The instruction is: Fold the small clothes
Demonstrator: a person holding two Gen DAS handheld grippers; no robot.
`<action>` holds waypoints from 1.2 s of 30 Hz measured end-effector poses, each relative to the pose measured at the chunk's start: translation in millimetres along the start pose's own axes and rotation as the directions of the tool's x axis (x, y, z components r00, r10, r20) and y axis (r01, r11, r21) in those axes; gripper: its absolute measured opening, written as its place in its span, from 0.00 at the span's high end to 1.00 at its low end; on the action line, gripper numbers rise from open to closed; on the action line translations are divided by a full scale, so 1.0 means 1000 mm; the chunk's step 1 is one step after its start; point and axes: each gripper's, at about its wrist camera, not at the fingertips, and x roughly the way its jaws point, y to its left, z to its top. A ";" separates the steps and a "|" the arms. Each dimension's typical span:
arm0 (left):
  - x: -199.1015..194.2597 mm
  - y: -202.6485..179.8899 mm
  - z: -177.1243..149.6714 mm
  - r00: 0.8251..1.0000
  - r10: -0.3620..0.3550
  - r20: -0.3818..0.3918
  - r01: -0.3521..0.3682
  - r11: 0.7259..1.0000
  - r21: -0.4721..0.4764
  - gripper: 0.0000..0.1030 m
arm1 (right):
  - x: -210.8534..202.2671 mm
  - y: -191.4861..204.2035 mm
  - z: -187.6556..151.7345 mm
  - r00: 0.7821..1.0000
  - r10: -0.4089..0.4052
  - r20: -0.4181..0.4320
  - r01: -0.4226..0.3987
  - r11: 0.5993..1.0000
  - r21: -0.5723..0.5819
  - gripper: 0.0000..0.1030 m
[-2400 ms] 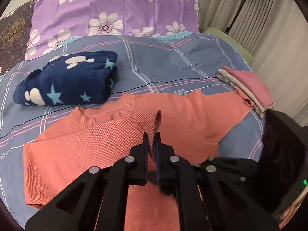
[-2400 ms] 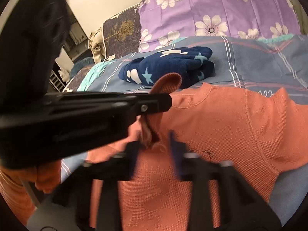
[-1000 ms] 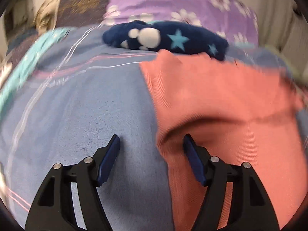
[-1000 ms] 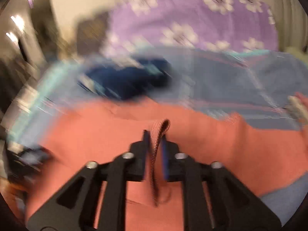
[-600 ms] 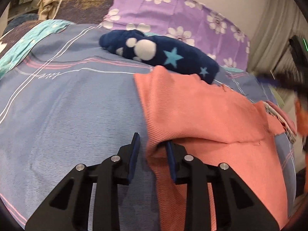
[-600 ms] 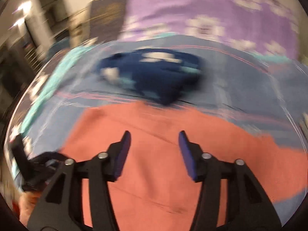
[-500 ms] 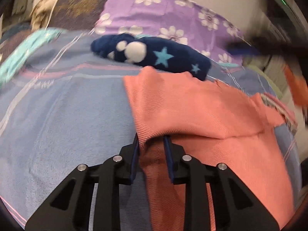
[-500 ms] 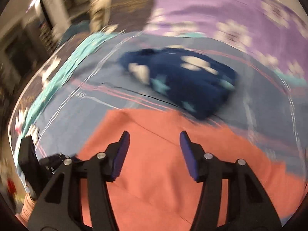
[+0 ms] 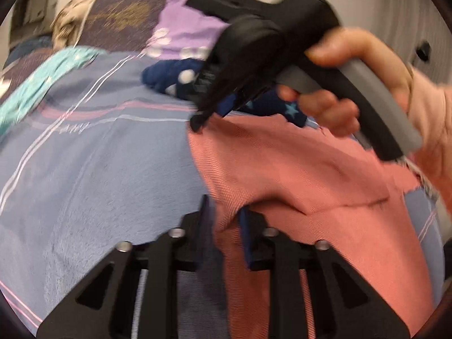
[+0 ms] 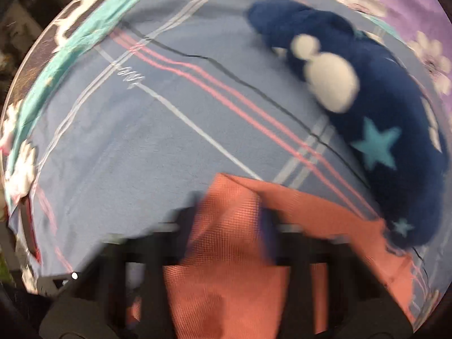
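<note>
The left tongs (image 9: pixel 224 220) have just been closing and now pinch the near left corner of the salmon shirt (image 9: pixel 296 169) lying on the bed (image 9: pixel 93 169); the right tongs (image 10: pixel 230 220), likewise just closing, clench its far left corner. A navy star blanket (image 10: pixel 375 107) lies beyond them.

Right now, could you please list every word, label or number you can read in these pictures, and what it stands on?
No text can be read for certain.
Bedsheet: a short white cursive print, too blurred to read.
Right gripper: a small label on its black body, too small and blurred to read.
</note>
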 end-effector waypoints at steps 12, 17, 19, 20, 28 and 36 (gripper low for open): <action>0.005 0.015 -0.005 0.998 0.028 -0.048 -0.032 0.997 -0.071 0.90 | -0.037 -0.024 -0.043 0.947 -0.056 0.316 0.008 0.988 0.151 0.61; 0.003 0.007 -0.008 0.995 0.082 -0.052 -0.083 0.996 -0.018 0.90 | -0.088 -0.060 -0.158 0.921 -0.010 0.390 -0.088 0.969 0.233 0.61; 0.005 0.006 -0.009 0.993 0.098 -0.060 -0.099 0.995 -0.005 0.90 | -0.095 -0.076 -0.197 0.919 -0.029 0.394 -0.088 0.958 0.274 0.61; 0.006 0.005 -0.008 0.993 0.104 -0.064 -0.104 0.995 -0.002 0.89 | -0.098 -0.086 -0.220 0.916 -0.048 0.398 -0.088 0.945 0.315 0.61; -0.017 0.000 -0.002 0.996 0.088 -0.032 -0.088 0.996 -0.018 0.85 | -0.057 -0.111 -0.311 0.887 -0.136 0.441 -0.079 0.897 0.435 0.70; -0.015 -0.056 0.047 1.000 -0.014 0.004 0.014 0.997 0.077 0.85 | -0.056 -0.097 -0.307 0.877 -0.119 0.466 -0.082 0.918 0.388 0.44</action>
